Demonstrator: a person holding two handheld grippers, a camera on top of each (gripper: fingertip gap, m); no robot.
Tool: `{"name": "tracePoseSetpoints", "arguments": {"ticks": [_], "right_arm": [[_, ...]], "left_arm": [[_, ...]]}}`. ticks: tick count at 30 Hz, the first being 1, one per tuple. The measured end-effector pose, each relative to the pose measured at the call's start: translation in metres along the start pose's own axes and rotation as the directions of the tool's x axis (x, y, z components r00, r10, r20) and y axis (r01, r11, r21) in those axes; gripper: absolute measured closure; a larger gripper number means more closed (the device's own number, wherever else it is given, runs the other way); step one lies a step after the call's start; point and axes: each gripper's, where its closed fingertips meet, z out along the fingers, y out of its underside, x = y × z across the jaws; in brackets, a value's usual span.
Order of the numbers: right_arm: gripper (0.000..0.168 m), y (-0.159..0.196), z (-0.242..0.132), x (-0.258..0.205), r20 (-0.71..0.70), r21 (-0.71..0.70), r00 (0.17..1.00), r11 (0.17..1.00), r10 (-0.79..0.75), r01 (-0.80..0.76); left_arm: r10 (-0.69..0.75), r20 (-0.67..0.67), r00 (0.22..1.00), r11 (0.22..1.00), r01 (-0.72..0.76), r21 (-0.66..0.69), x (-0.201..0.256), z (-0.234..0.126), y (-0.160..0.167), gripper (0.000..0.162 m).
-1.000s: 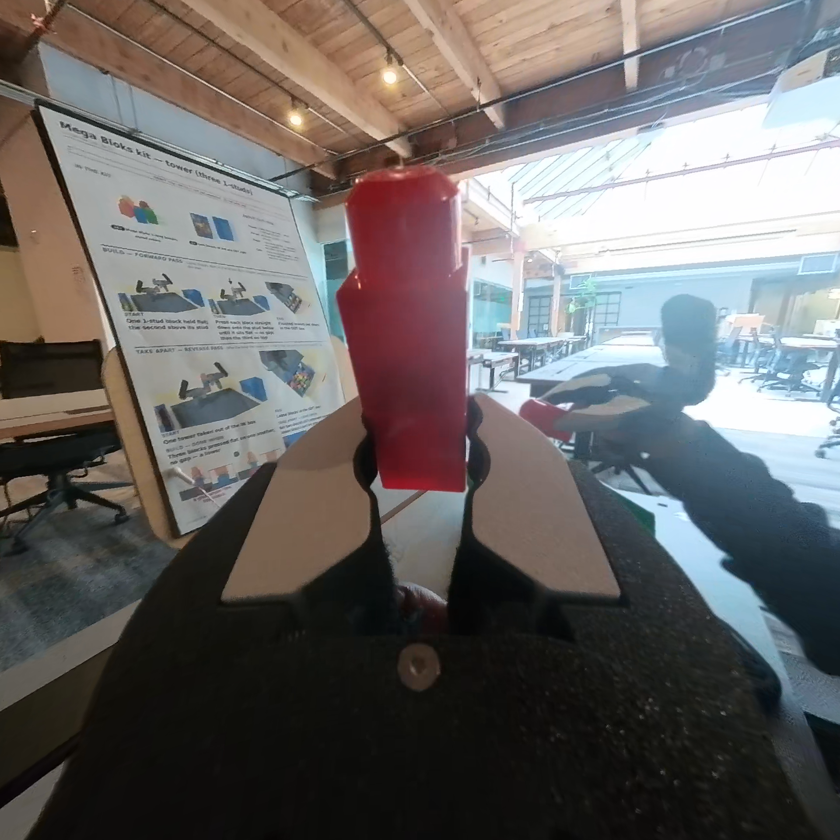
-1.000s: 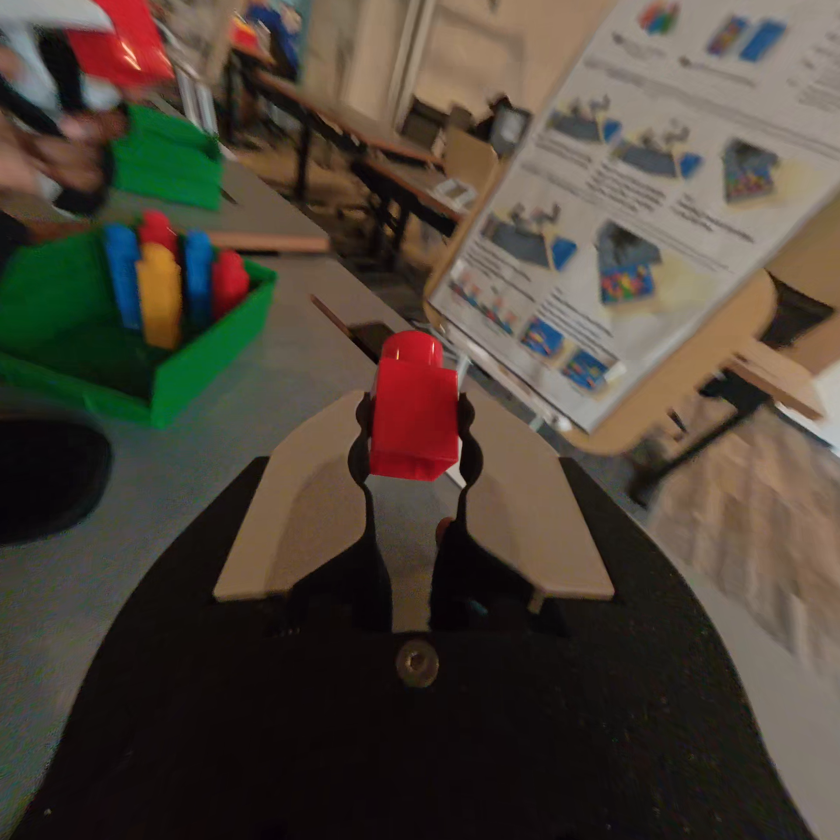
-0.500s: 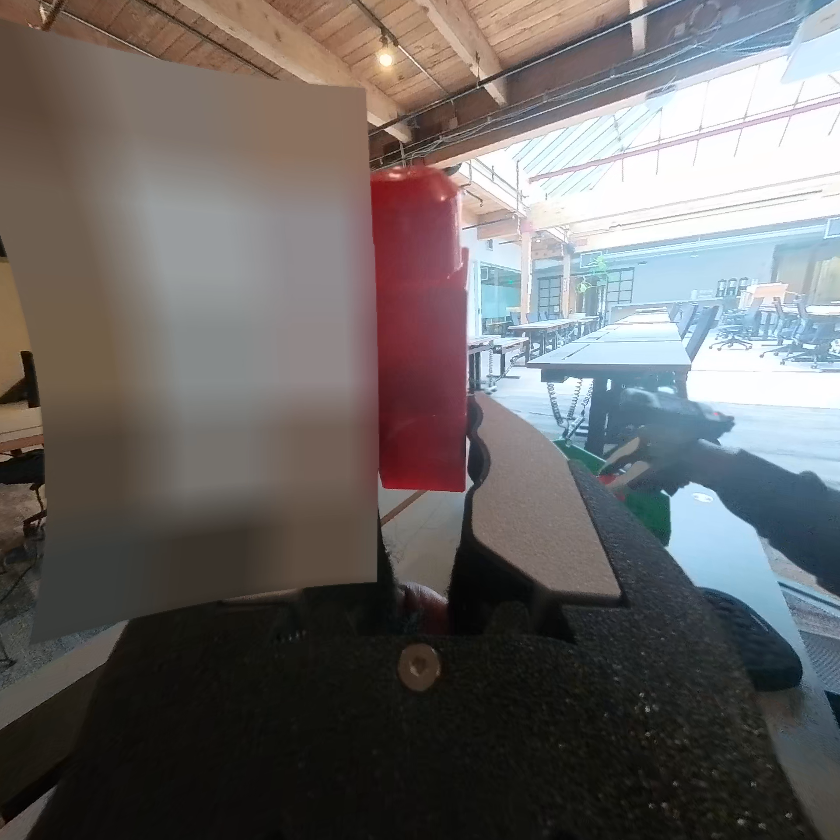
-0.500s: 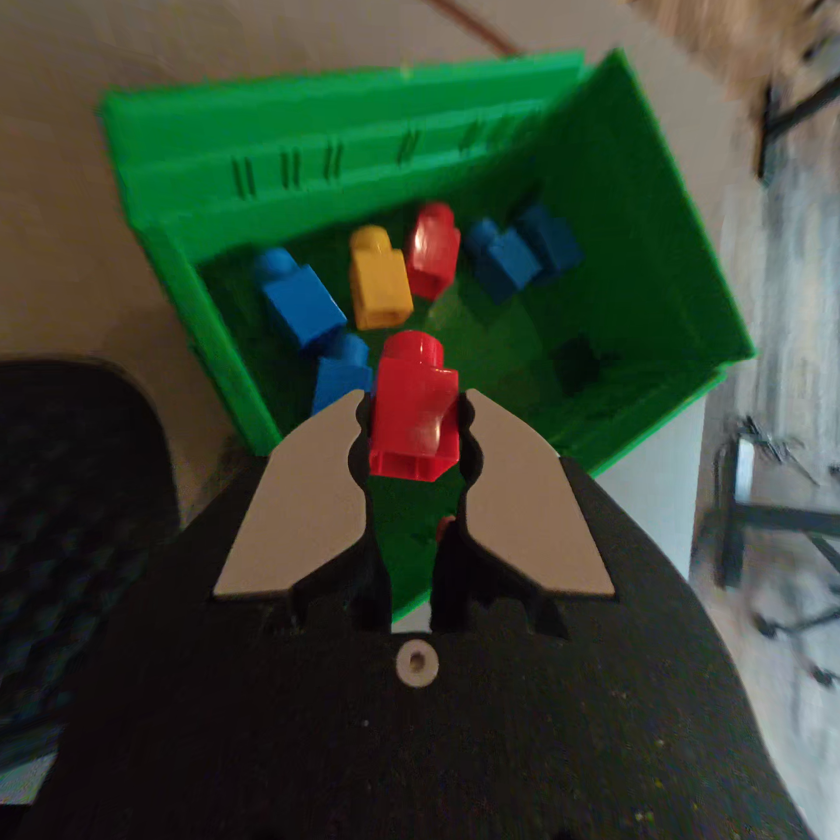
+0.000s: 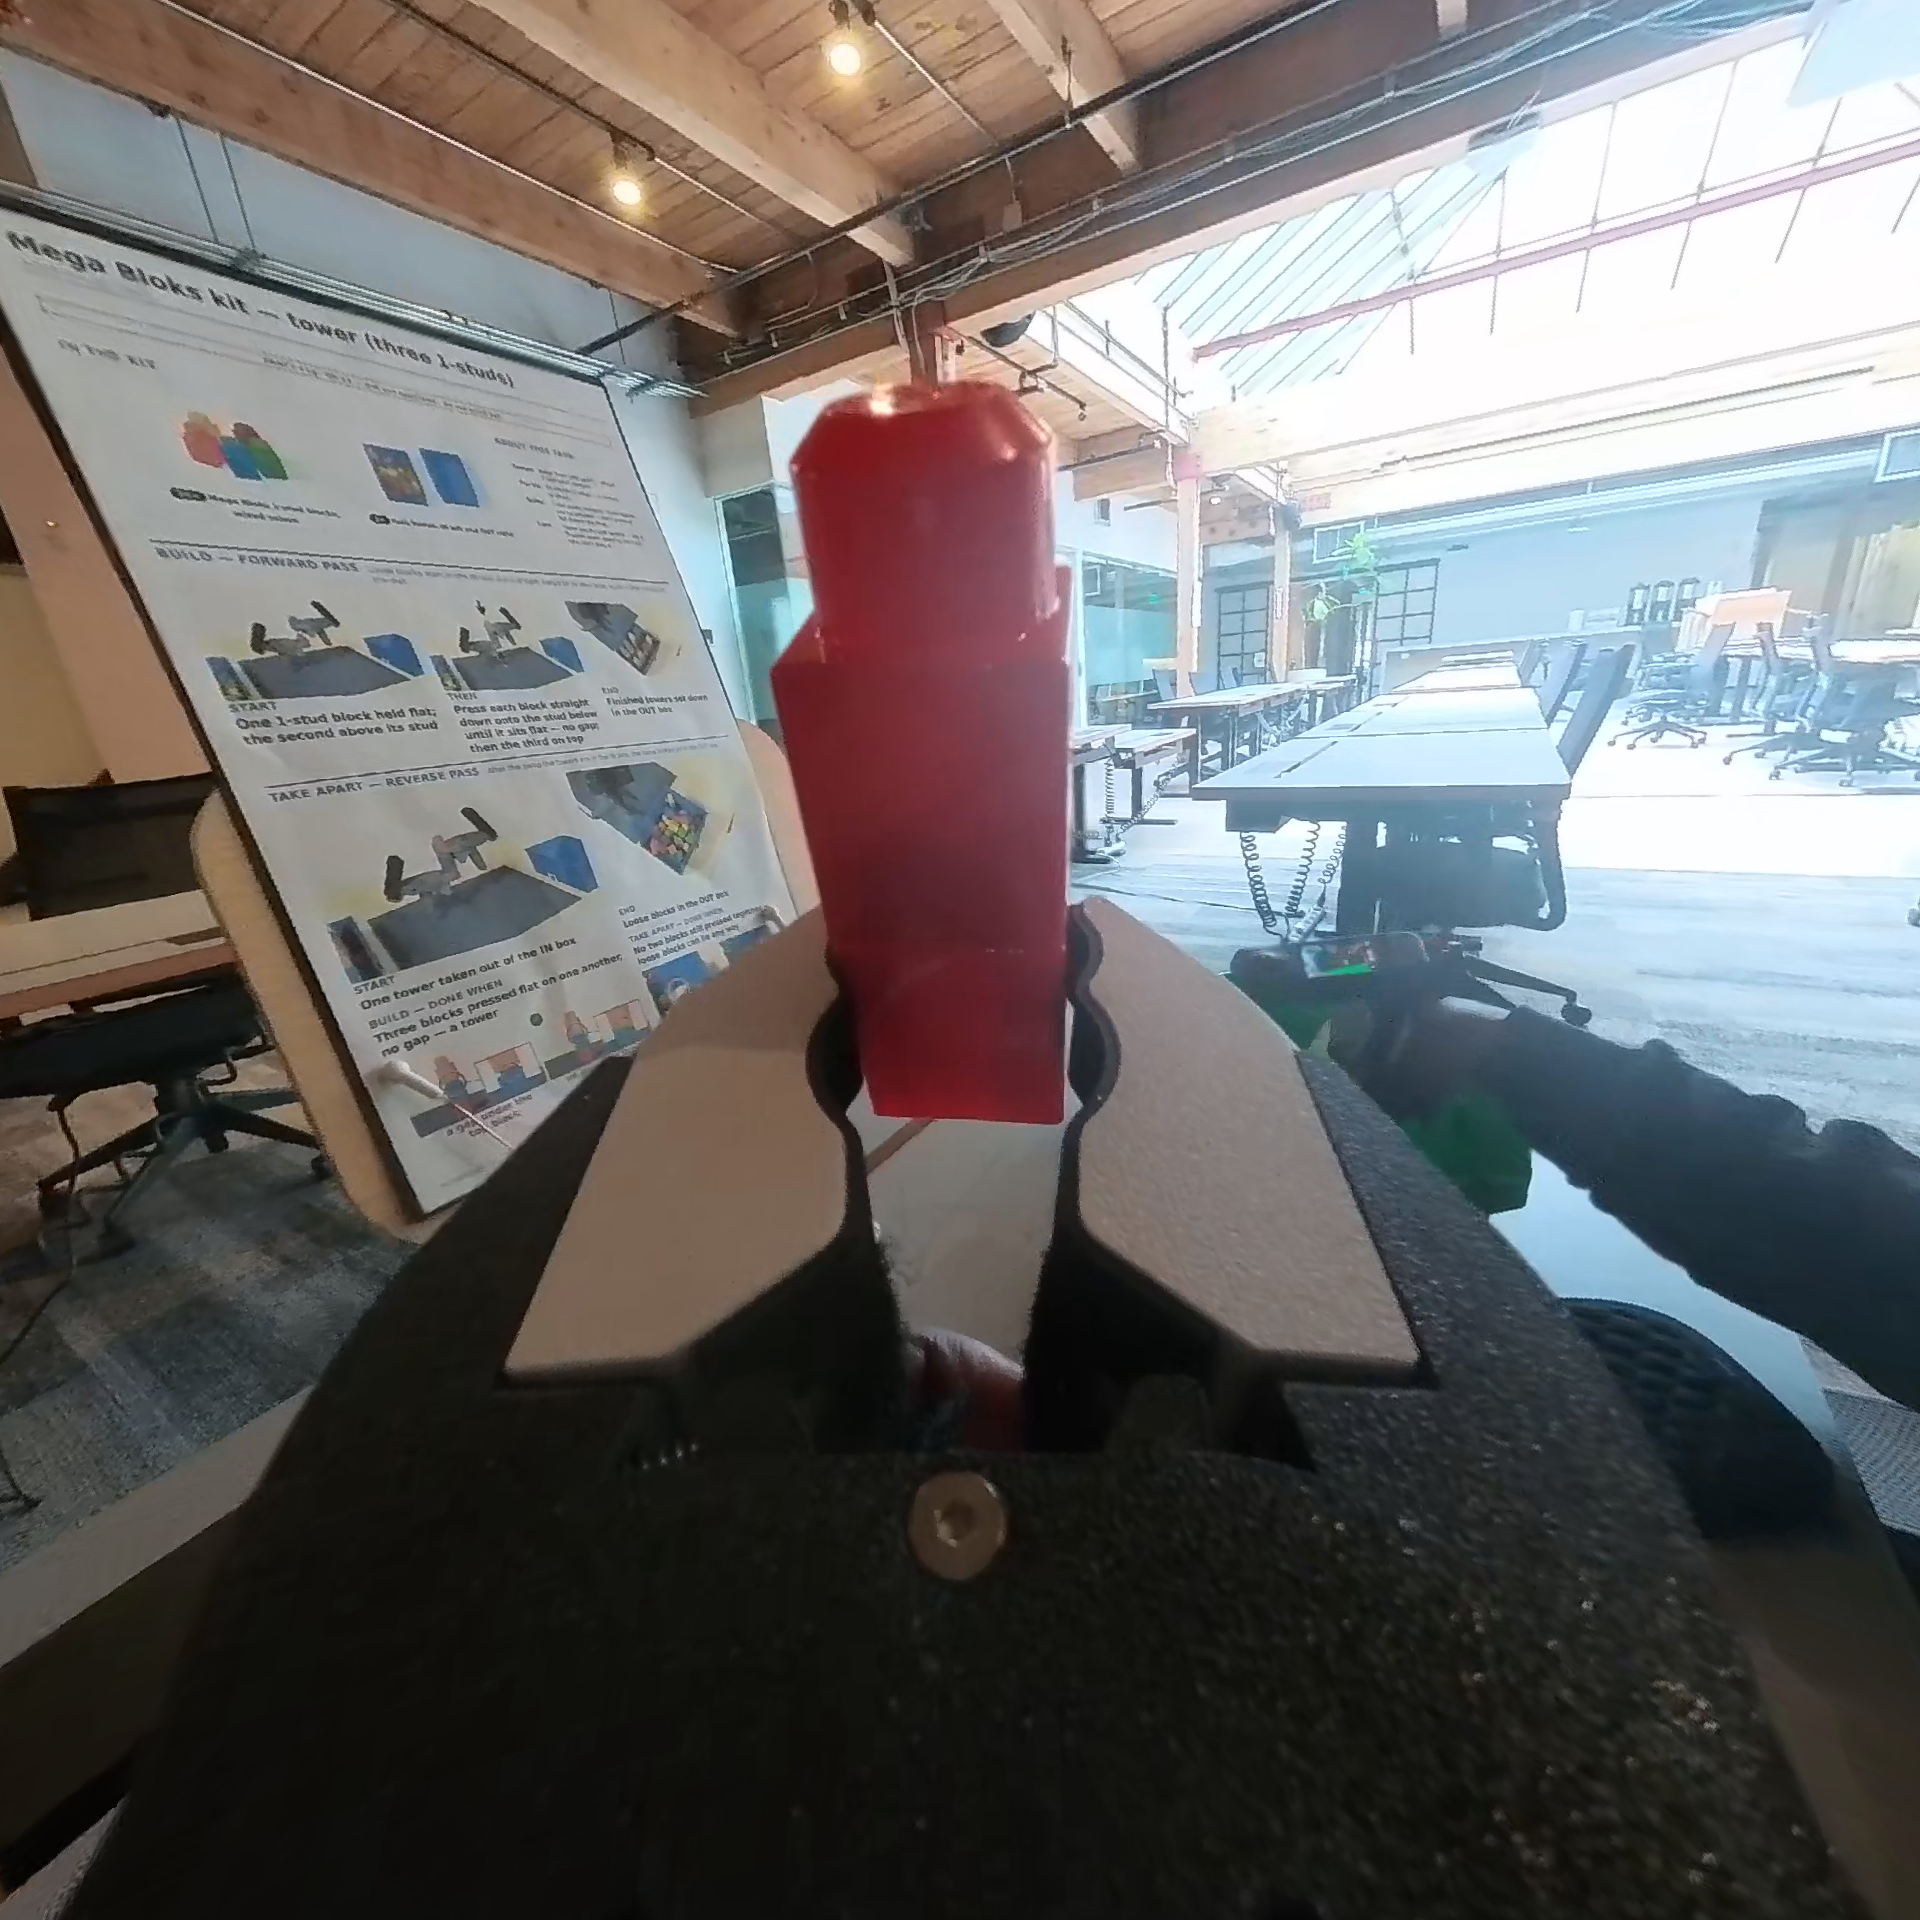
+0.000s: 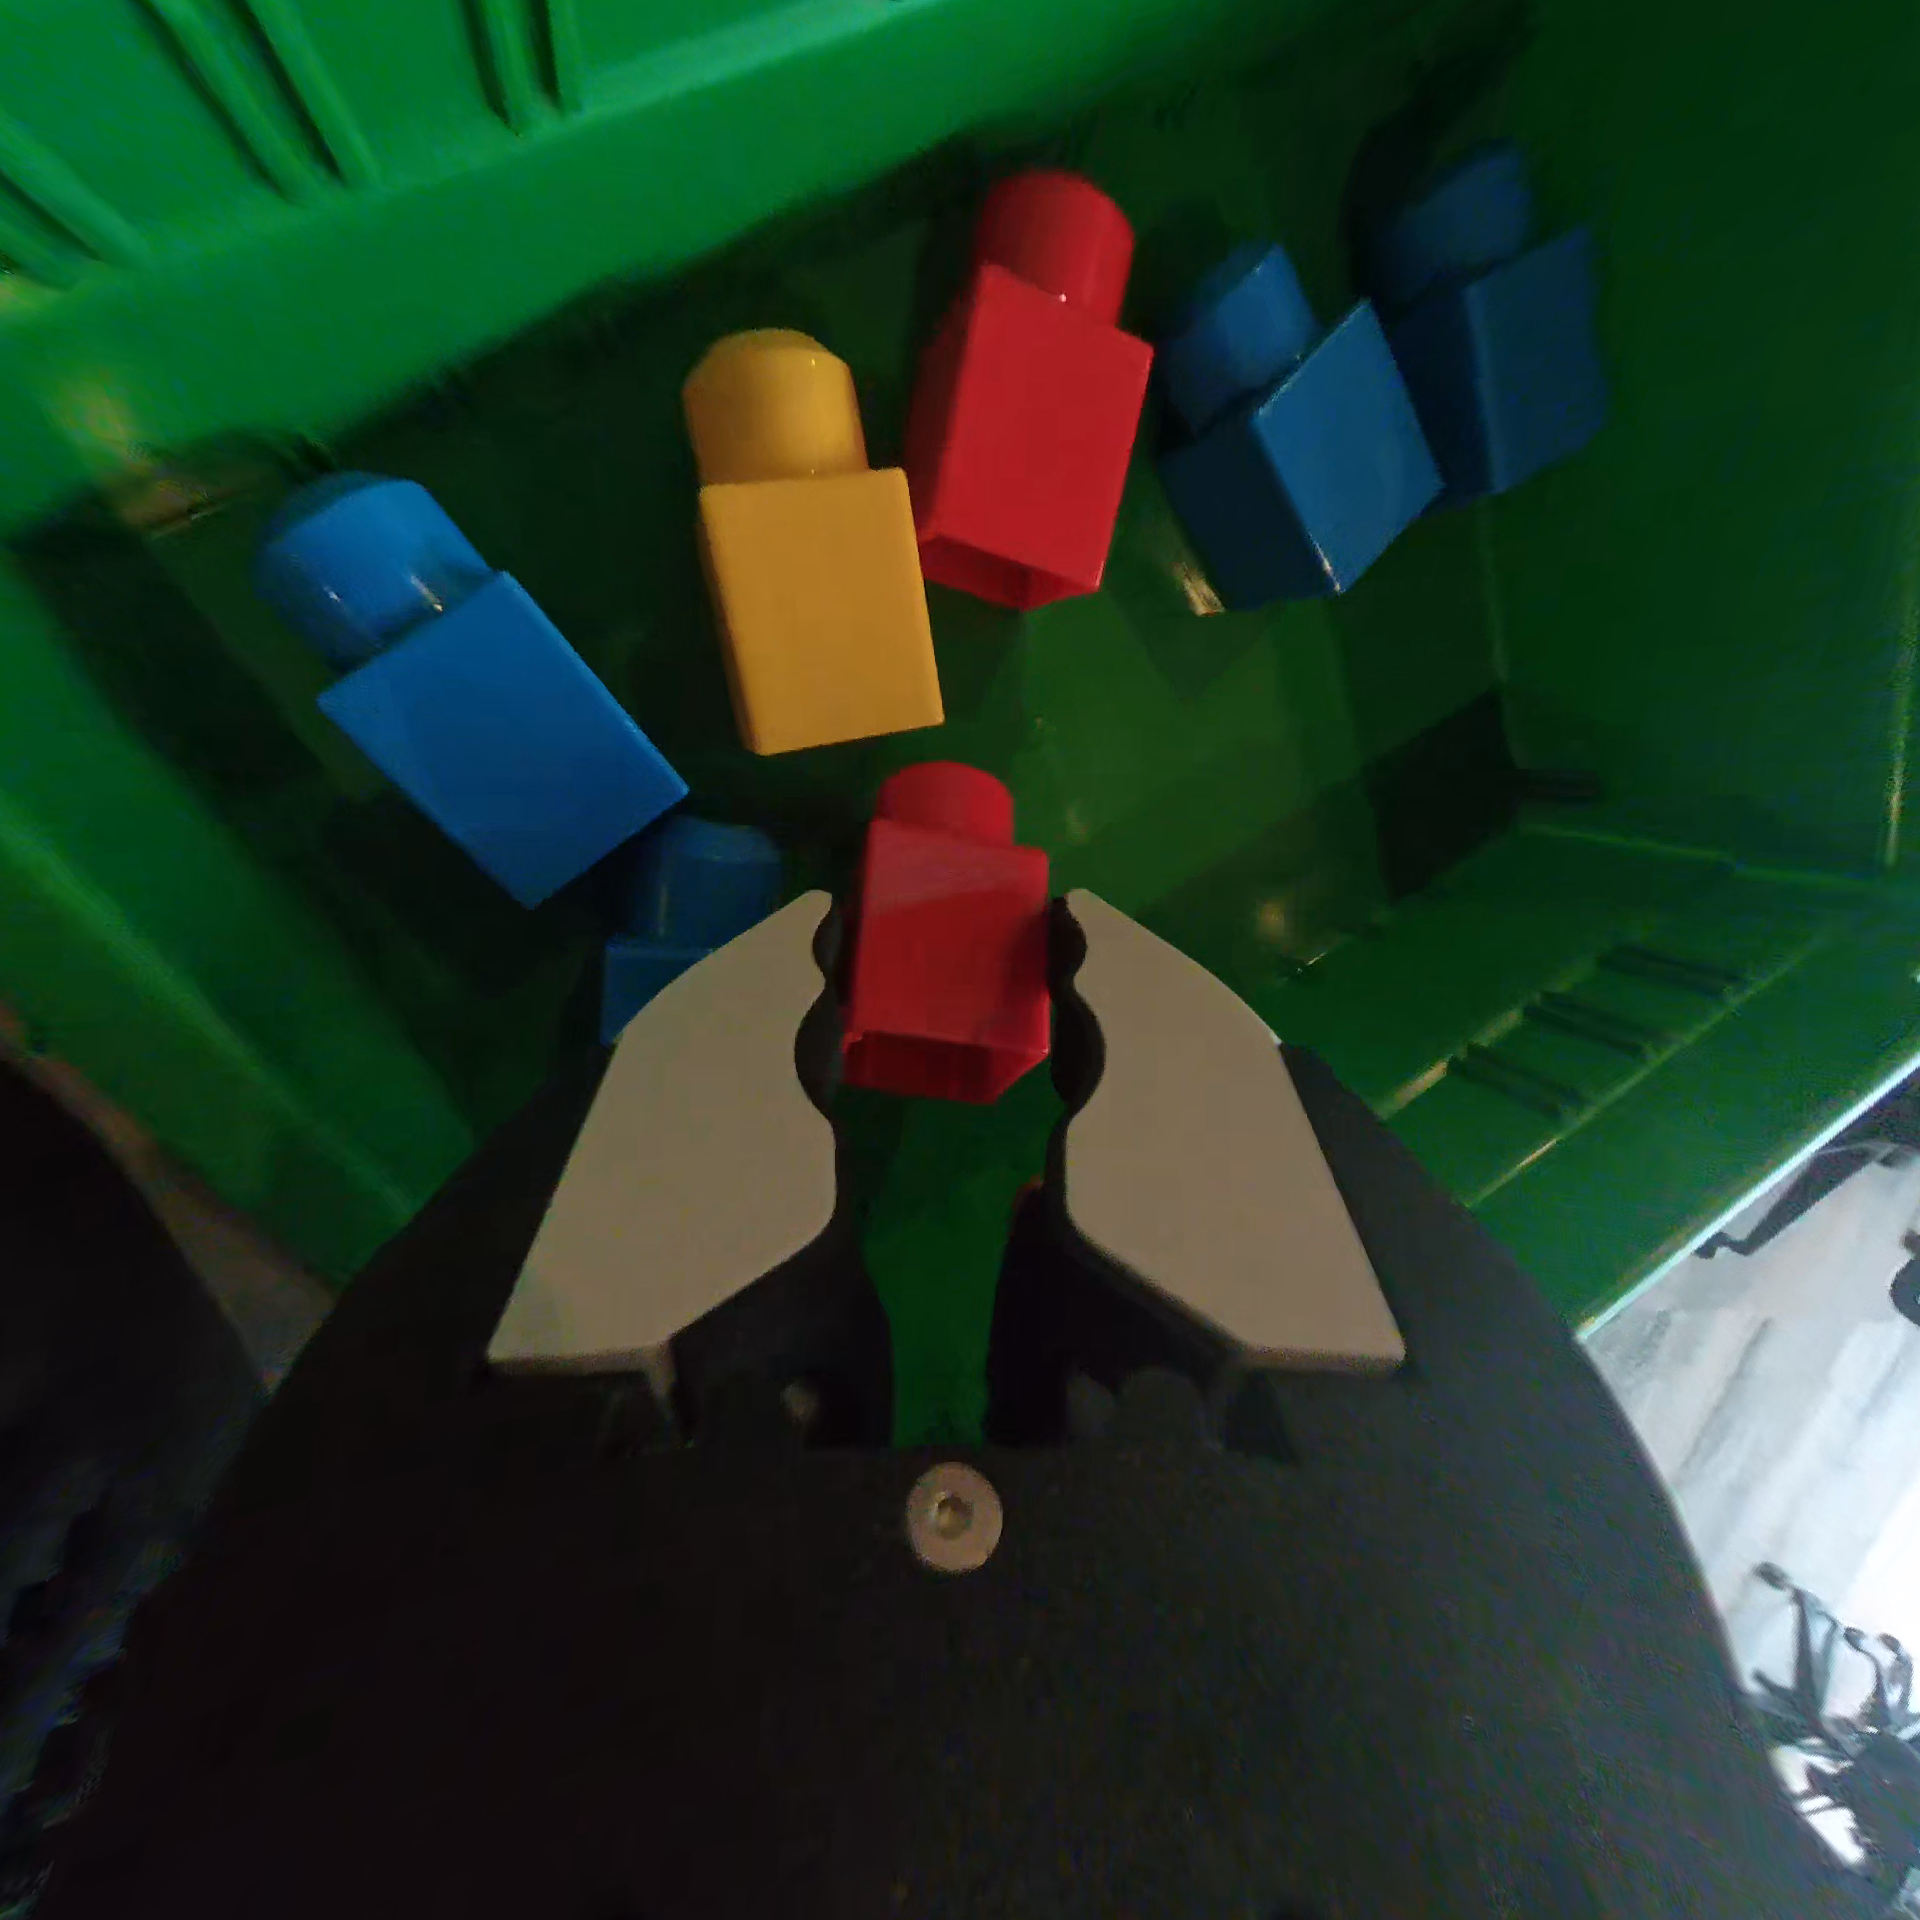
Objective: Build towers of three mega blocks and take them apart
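My left gripper (image 5: 951, 1023) is shut on a red block (image 5: 935, 790) and holds it upright in the air, stud up. My right gripper (image 6: 945, 987) is shut on a smaller-looking red block (image 6: 945, 935) and holds it low inside a green box (image 6: 727, 135). On the box floor lie a yellow block (image 6: 810, 582), a red block (image 6: 1029, 416) and several blue blocks (image 6: 478, 696); one blue block (image 6: 675, 914) is partly hidden behind my left finger. The right gripper also shows far off in the left wrist view (image 5: 1351, 966), over the green box (image 5: 1465, 1132).
A poster board (image 5: 416, 707) stands at the left of the table edge. A dark round pad (image 5: 1704, 1423) lies on the table at the right. A person's dark sleeve (image 5: 1714, 1174) reaches across to the box. Office tables and chairs stand far behind. Spacing between my two grippers at the tips: around 55 cm.
My right gripper has swung from the poster side over the green box and dropped down into it, still holding its red block. The left gripper stays about where it was with its block.
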Motion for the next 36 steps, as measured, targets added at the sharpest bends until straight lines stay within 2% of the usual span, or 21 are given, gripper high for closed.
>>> {"name": "tracePoseSetpoints", "arguments": {"ticks": [9, 11, 14, 16, 19, 22, 23, 25, 27, 30, 32, 36], "right_arm": [[0.119, -0.008, -0.011, 0.004, -0.029, 0.019, 1.000, 1.000, -0.008, 0.008], [0.118, -0.020, -0.031, 0.005, -0.074, 0.087, 0.997, 0.996, -0.006, 0.012], [0.118, -0.069, -0.084, -0.016, -0.103, 0.315, 0.990, 0.941, -0.094, 0.122], [0.118, -0.113, -0.131, -0.047, -0.147, 0.498, 0.964, 0.826, -0.221, 0.265], [0.118, -0.172, -0.219, -0.121, -0.132, 0.783, 0.906, 0.518, -0.403, 0.345], [0.117, -0.196, -0.316, -0.205, -0.045, 0.971, 0.780, 0.157, -0.625, 0.181], [0.116, -0.196, -0.344, -0.226, -0.019, 0.994, 0.723, 0.064, -0.691, 0.087], [0.117, -0.199, -0.384, -0.250, 0.029, 0.995, 0.651, -0.043, -0.759, -0.095], [0.116, -0.203, -0.401, -0.262, 0.071, 0.975, 0.615, -0.076, -0.786, -0.210], [0.116, -0.206, -0.400, -0.274, 0.147, 0.950, 0.549, -0.037, -0.823, -0.309], [0.117, -0.209, -0.393, -0.276, 0.191, 0.937, 0.535, -0.010, -0.823, -0.349], [0.120, -0.207, -0.387, -0.280, 0.221, 0.920, 0.481, 0.018, -0.848, -0.391]], "left_arm": [[-0.001, -0.045, 0.999, 1.000, -0.001, -0.030, 0.012, 0.016, 0.008, 0.126], [-0.009, -0.058, 0.998, 1.000, 0.007, -0.024, 0.014, 0.019, 0.008, 0.126], [-0.031, -0.088, 0.996, 0.999, 0.030, -0.012, 0.018, 0.021, 0.007, 0.126], [-0.034, -0.092, 0.995, 0.999, 0.032, -0.013, 0.018, 0.021, 0.008, 0.126], [-0.036, -0.085, 0.996, 0.999, 0.036, -0.011, 0.014, 0.017, 0.008, 0.126], [-0.056, -0.114, 0.992, 0.998, 0.058, 0.013, 0.016, 0.012, 0.003, 0.126], [-0.065, -0.137, 0.988, 0.997, 0.068, 0.022, 0.019, 0.011, 0.002, 0.126], [-0.085, -0.200, 0.976, 0.995, 0.094, 0.038, 0.027, 0.010, -0.001, 0.126], [-0.103, -0.259, 0.960, 0.992, 0.119, 0.047, 0.034, 0.009, -0.001, 0.126], [-0.113, -0.301, 0.947, 0.992, 0.124, 0.018, 0.040, 0.014, 0.005, 0.126], [-0.105, -0.314, 0.944, 0.994, 0.104, -0.018, 0.044, 0.019, 0.013, 0.126], [-0.089, -0.338, 0.937, 0.994, 0.062, -0.090, 0.054, 0.031, 0.029, 0.126]]}}
